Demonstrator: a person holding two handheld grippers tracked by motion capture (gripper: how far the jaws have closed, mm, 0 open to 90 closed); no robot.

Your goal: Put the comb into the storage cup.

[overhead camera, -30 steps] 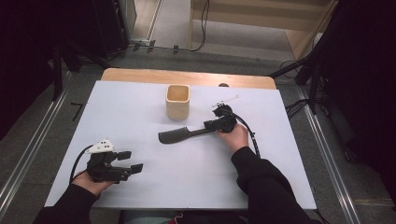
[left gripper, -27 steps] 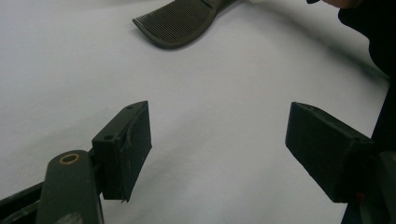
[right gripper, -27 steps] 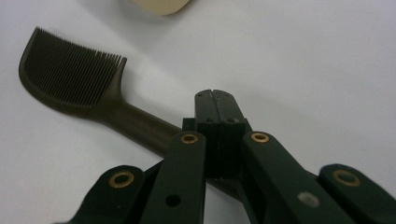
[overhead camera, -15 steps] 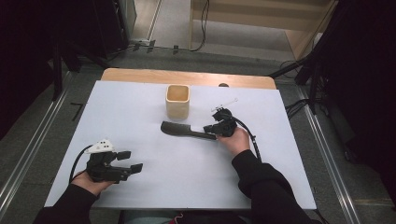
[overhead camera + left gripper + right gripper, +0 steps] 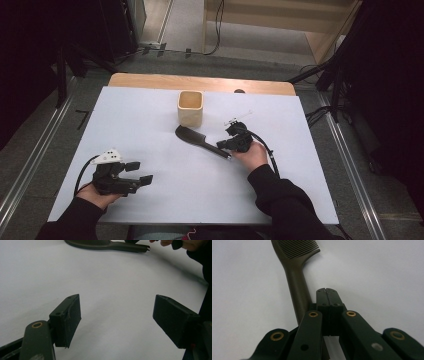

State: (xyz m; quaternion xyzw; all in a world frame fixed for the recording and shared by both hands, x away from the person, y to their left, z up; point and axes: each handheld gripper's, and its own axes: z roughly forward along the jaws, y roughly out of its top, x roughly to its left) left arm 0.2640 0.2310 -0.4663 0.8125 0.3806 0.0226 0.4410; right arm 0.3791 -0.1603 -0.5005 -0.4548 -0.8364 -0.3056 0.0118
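A dark comb [image 5: 199, 141] lies flat on the white tabletop [image 5: 150, 110], its toothed head toward the cup and its handle toward my right gripper [image 5: 223, 145]. In the right gripper view the right gripper [image 5: 327, 293] is shut, pad against pad, with nothing between them. The comb's handle [image 5: 297, 287] runs along the left side of the jaws and passes under the linkage. My left gripper [image 5: 139, 172] rests at the front left of the table. It [image 5: 116, 317] stands open over bare table, with the comb [image 5: 105, 243] far ahead of it.
A square tan cup [image 5: 190, 108] stands upright at the middle back of the table, just beyond the comb's head. A wooden strip [image 5: 200, 82] borders the far edge. Metal rails run along the floor on both sides.
The comb has swung round on the table: its head went from pointing left to pointing toward the cup, and its handle end came nearer the person. The right hand shifted slightly with it. The left gripper stayed still.
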